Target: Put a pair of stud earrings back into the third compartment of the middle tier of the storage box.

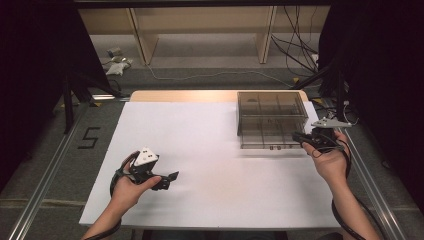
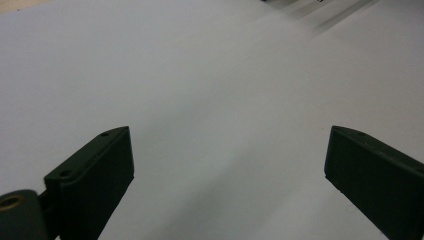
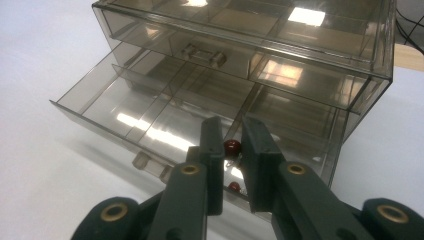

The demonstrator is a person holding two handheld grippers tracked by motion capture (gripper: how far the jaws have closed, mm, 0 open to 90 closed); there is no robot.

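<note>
Right gripper point(image 3: 232, 150) clenched on small red bead point(image 3: 231, 146) over open lower drawer point(image 3: 150, 117), frame centre. Left gripper point(image 1: 167, 180) released, lower left, above white table point(image 1: 210, 150). Grey floor, shelving behind.

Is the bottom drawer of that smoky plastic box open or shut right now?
Open: the bottom drawer is pulled out past the box front, its dividers exposed.

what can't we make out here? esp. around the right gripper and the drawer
- Small dark-red thing between the right gripper jaws: what it is and whether the pads press it; right gripper view, jaws cover it.
- Second red spot lower down: a reflection or another piece, unclear.
- Open drawer contents: high view, too small and tinted.
- Left gripper: open over bare table; its body is cut off by the bottom edge.
</note>
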